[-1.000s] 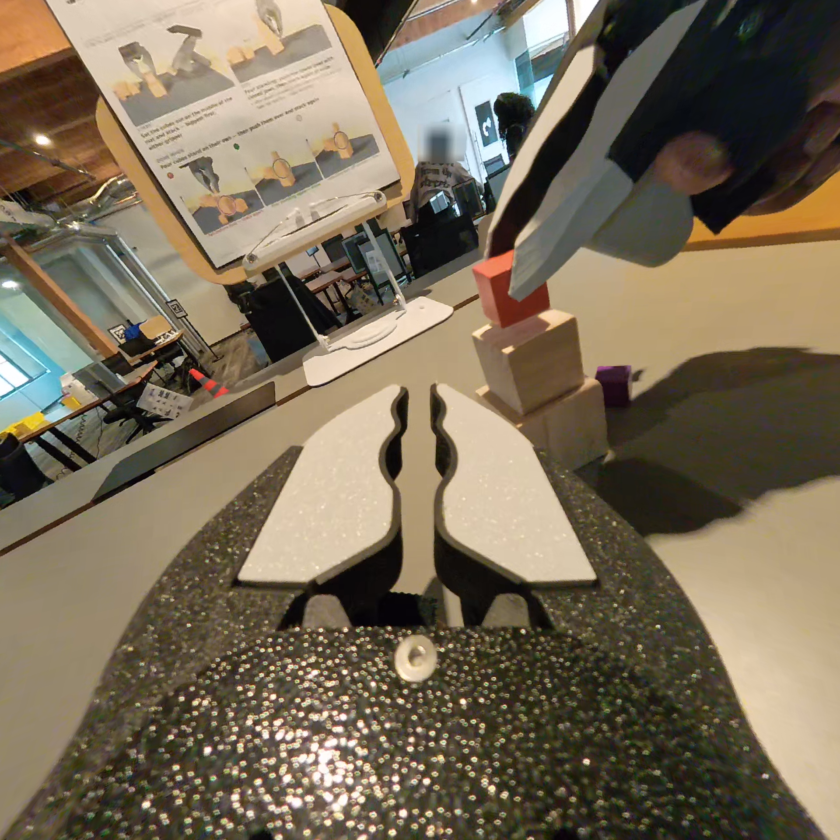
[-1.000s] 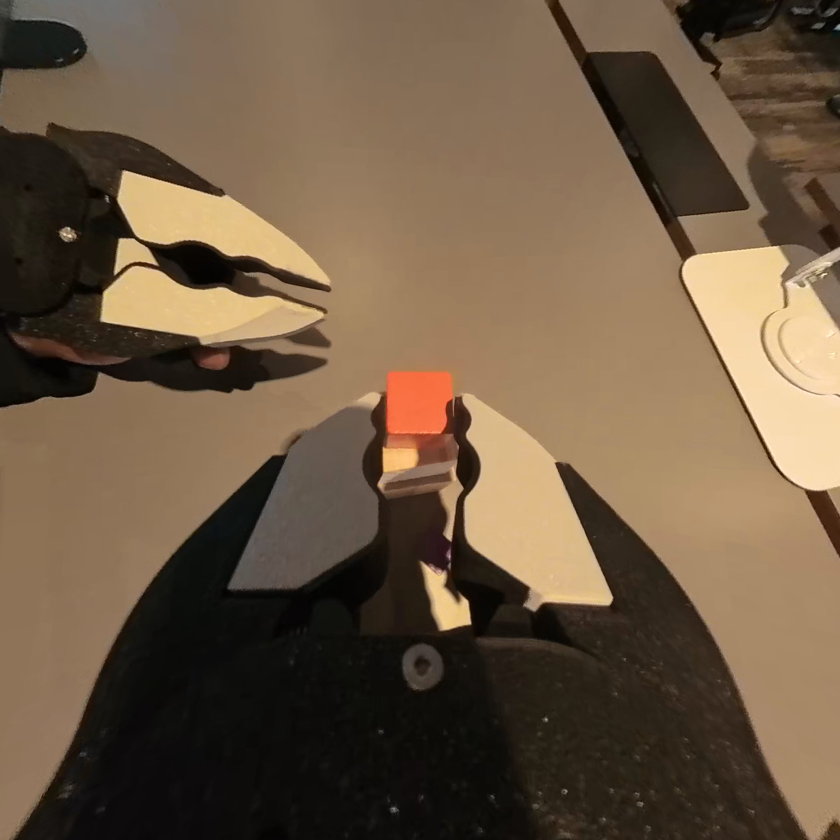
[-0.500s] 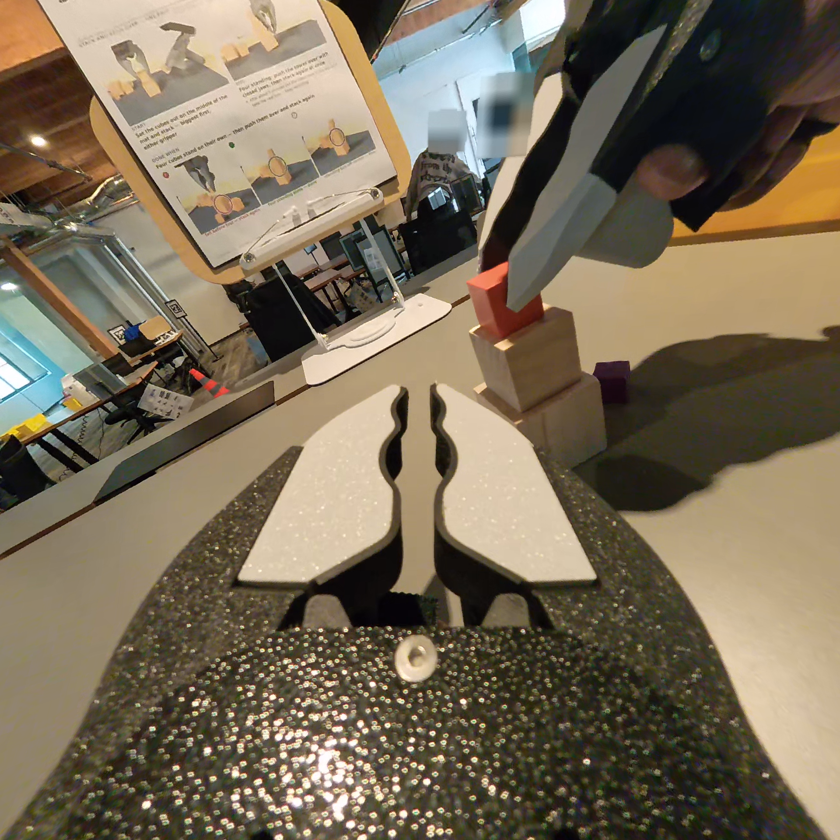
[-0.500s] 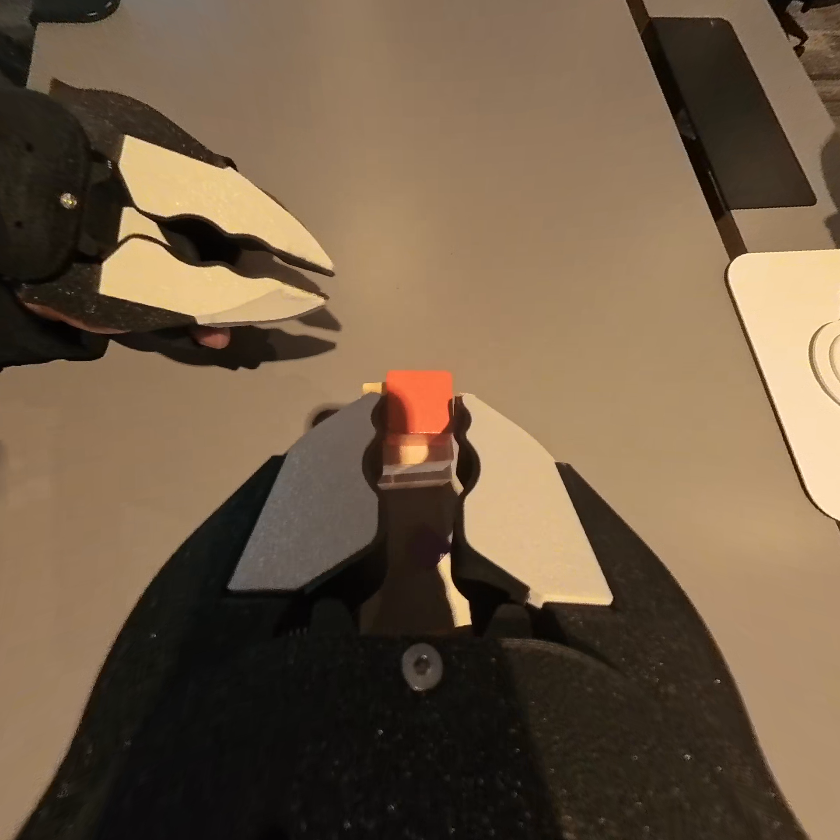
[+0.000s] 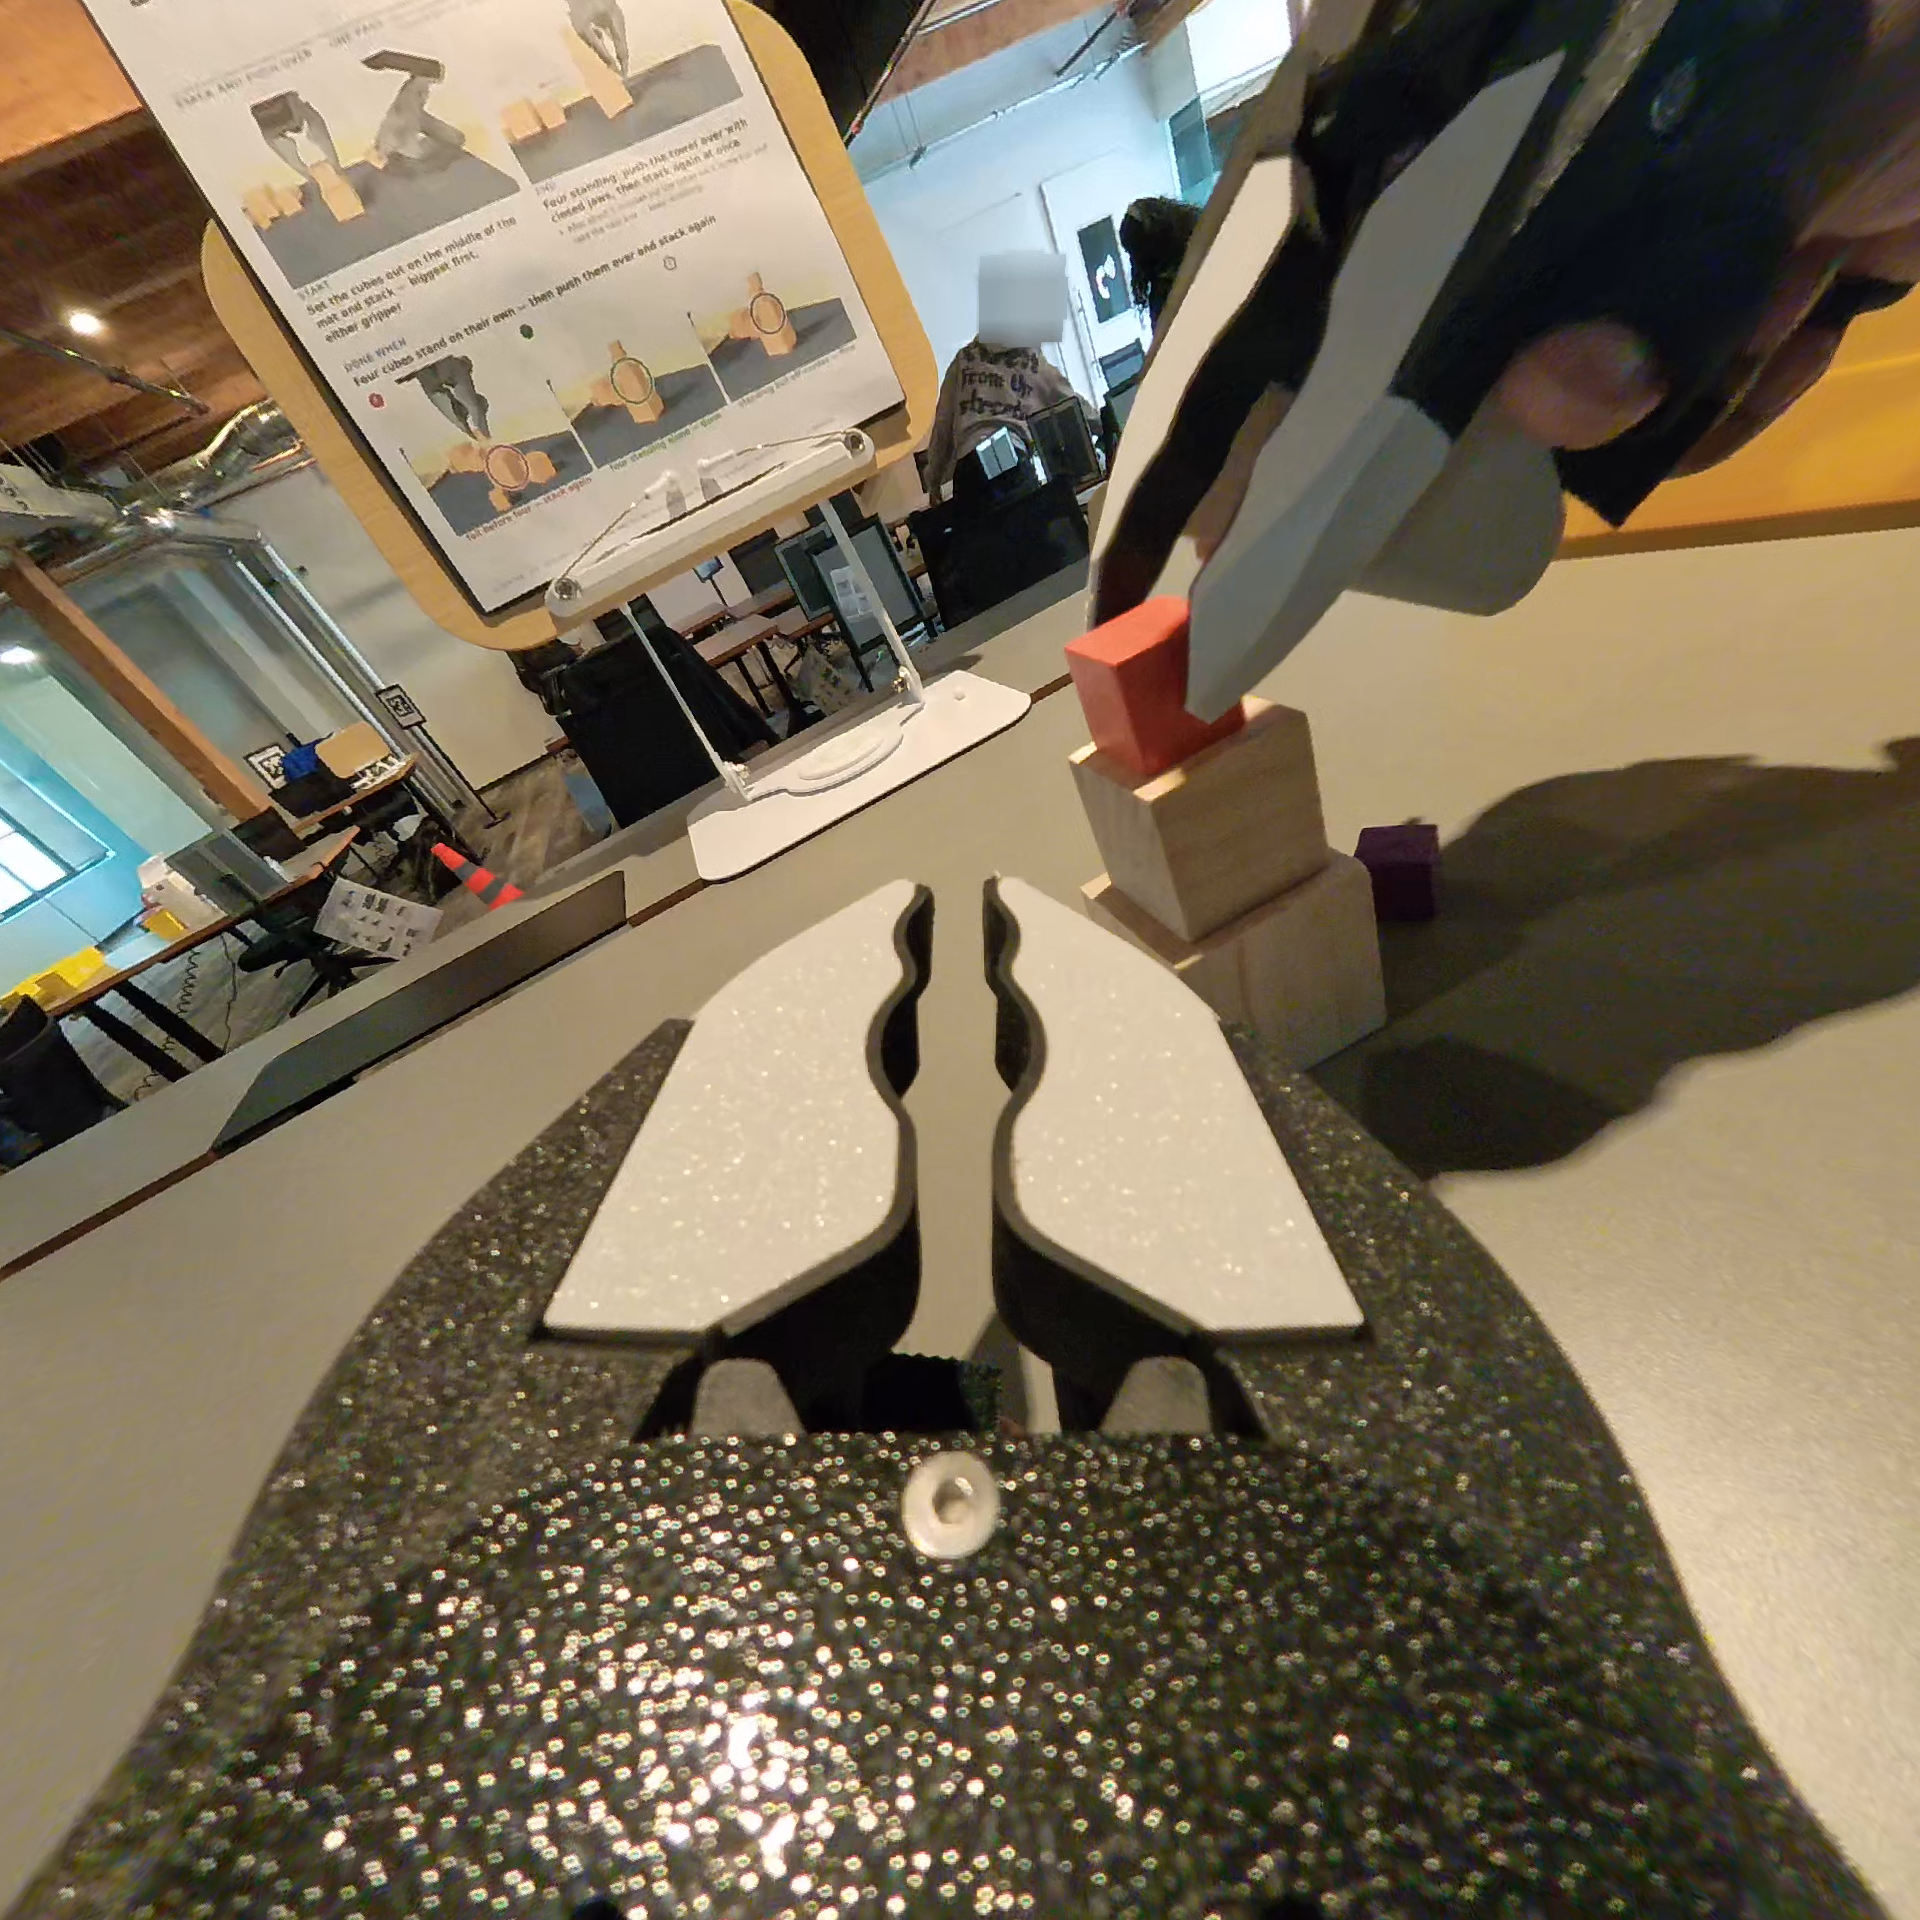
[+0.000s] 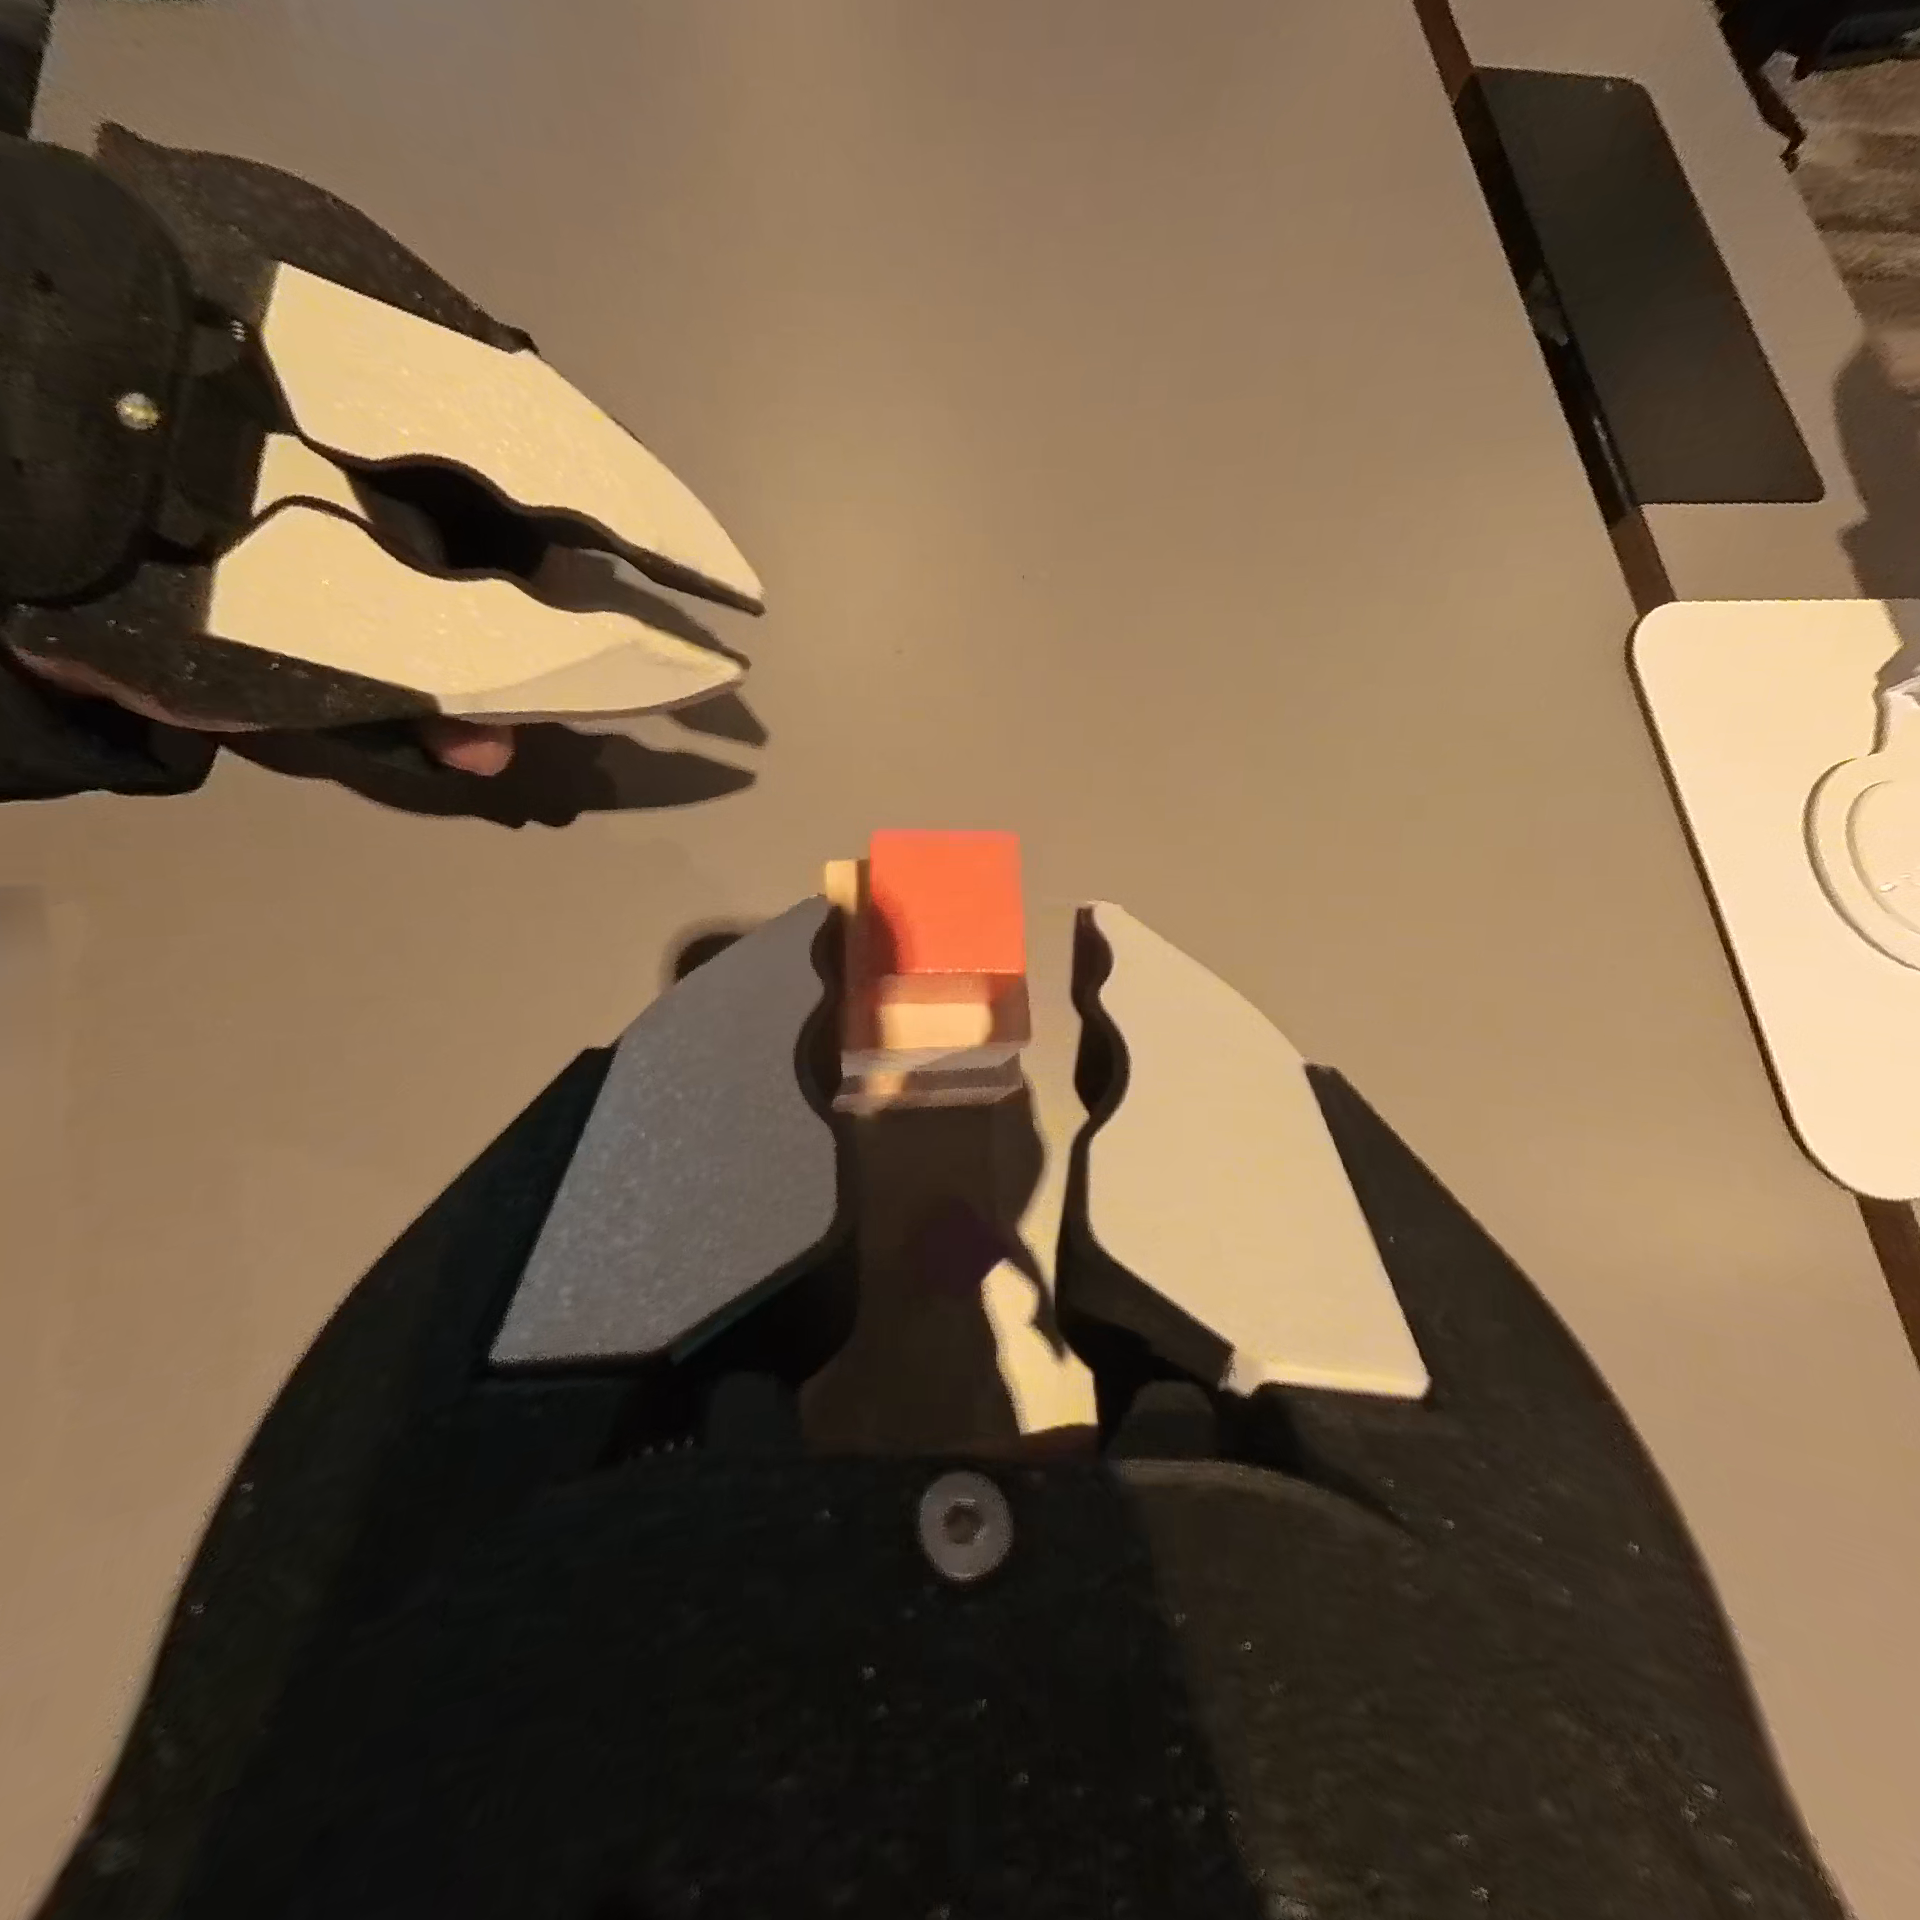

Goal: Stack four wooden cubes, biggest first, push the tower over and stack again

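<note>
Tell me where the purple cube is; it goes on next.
In the left wrist view, the purple cube sits on the table, right of the tower's bottom block.

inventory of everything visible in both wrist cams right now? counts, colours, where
Red cube: 1, red-orange, top of the stack, tilted, between the right gripper's open fingers.
Middle cube: 1, pale wood, under the red cube.
Bottom cube: 1, pale wood, biggest, on the table.
Purple cube: 1, dark purple, on the table behind the stack, apart from it.
Table: 1, grey-tan.
Instruction board: 1, white sheet on a tan panel, on a stand with a white base at the table's far edge.
Black pad: 1, on the neighbouring surface.
Person: 1, seated in the background.
Left gripper: 1, black with pale fingers, shut, empty, beside the stack.
Right gripper: 1, same make, open around the red cube.
</note>
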